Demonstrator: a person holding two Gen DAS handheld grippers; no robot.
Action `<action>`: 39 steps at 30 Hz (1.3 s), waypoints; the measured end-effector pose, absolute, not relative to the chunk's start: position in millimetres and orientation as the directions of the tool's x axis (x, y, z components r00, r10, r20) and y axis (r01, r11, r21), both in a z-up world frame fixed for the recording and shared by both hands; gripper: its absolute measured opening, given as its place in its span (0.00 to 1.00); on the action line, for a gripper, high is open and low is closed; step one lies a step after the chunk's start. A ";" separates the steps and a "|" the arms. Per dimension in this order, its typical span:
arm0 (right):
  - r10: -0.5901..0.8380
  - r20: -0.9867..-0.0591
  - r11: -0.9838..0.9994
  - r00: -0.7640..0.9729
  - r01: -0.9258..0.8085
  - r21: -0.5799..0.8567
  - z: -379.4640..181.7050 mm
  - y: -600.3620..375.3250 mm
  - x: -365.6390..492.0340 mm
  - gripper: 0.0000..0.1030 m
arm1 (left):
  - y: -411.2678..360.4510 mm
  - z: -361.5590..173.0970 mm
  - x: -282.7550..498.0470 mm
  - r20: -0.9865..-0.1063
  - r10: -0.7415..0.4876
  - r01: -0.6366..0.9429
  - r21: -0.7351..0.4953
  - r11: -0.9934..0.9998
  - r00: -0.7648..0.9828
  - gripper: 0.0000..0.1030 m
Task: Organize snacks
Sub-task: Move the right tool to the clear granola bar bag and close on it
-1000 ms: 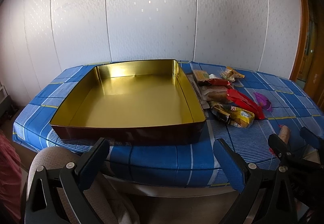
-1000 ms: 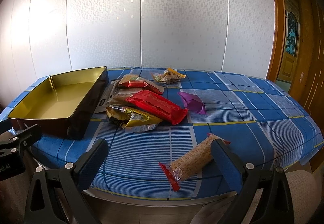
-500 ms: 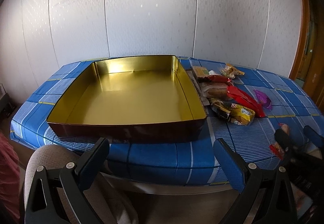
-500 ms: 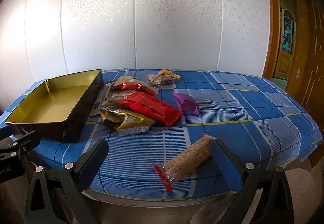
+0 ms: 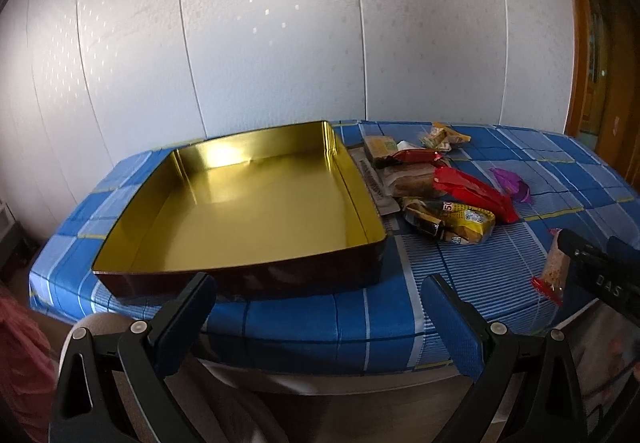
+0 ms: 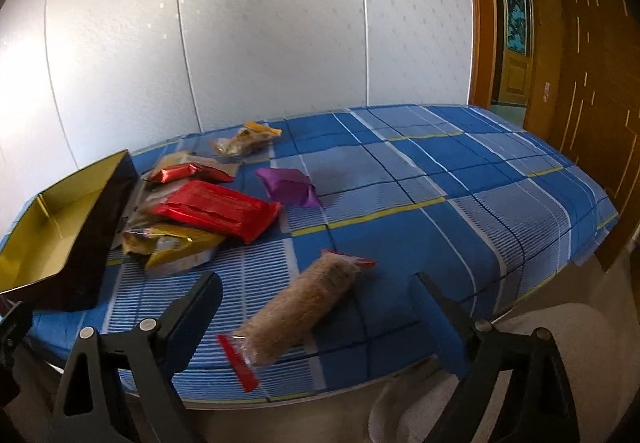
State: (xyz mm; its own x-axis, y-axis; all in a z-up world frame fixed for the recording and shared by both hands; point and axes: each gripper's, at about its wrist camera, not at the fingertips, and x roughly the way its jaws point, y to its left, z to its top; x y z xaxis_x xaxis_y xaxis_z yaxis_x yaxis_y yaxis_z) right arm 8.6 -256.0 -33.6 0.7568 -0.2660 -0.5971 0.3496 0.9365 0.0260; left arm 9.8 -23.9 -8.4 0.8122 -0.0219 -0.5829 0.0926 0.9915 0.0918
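Observation:
An empty gold-lined tin tray [image 5: 256, 203] sits on the blue checked table; its dark outer wall shows in the right wrist view [image 6: 100, 231]. Right of it lies a pile of snack packets: a red one [image 6: 216, 211], a yellow one [image 6: 180, 247], a purple one [image 6: 288, 187]. A long tan cracker pack [image 6: 304, 311] lies near the front edge, between the fingers of my open right gripper [image 6: 320, 311]; it also shows in the left wrist view [image 5: 556, 267]. My left gripper [image 5: 320, 307] is open and empty, in front of the tray.
A small orange packet [image 6: 248, 137] lies at the back of the table. A white panelled wall stands behind. A wooden door [image 6: 580, 83] is at the right. A pale chair back [image 5: 100, 327] is below the table's front edge.
My right gripper has moved forward and tilted, so the tan cracker pack now lies between its fingers. The left gripper has shifted slightly; the tray has not moved.

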 end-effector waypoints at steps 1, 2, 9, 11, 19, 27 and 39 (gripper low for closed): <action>-0.267 -0.604 0.936 0.751 0.352 0.024 -35.1 -256.1 9.7 0.90 | -26.2 -8.7 10.4 -0.584 -0.023 0.098 0.097 0.990 0.811 1.00; -0.267 -0.619 0.935 0.738 0.355 0.021 -38.1 -257.7 12.7 0.86 | -27.1 -9.1 11.0 -0.588 -0.024 0.101 0.098 0.990 0.809 1.00; -0.219 -0.697 0.935 0.683 0.351 0.050 -54.2 -265.5 30.0 0.73 | -27.9 -12.3 19.5 -0.628 -0.027 0.099 0.080 0.992 0.778 1.00; -0.185 -0.720 0.936 0.669 0.343 0.078 -58.9 -267.5 35.0 0.70 | -26.6 -12.1 21.9 -0.635 -0.023 0.088 0.071 0.994 0.772 1.00; -0.184 -0.731 0.946 0.657 0.319 0.049 -60.3 -263.6 43.7 0.61 | -21.1 -11.2 26.5 -0.648 -0.005 0.056 0.059 0.997 0.762 1.00; -0.179 -0.731 0.955 0.659 0.294 0.031 -59.8 -263.5 49.1 0.41 | -22.4 -8.8 28.7 -0.657 0.009 0.045 0.065 0.997 0.754 1.00; -0.048 -0.776 0.983 0.629 0.170 0.076 -55.7 -284.1 90.8 0.33 | -40.2 -3.8 40.0 -0.709 -0.071 0.116 0.016 0.993 0.702 1.00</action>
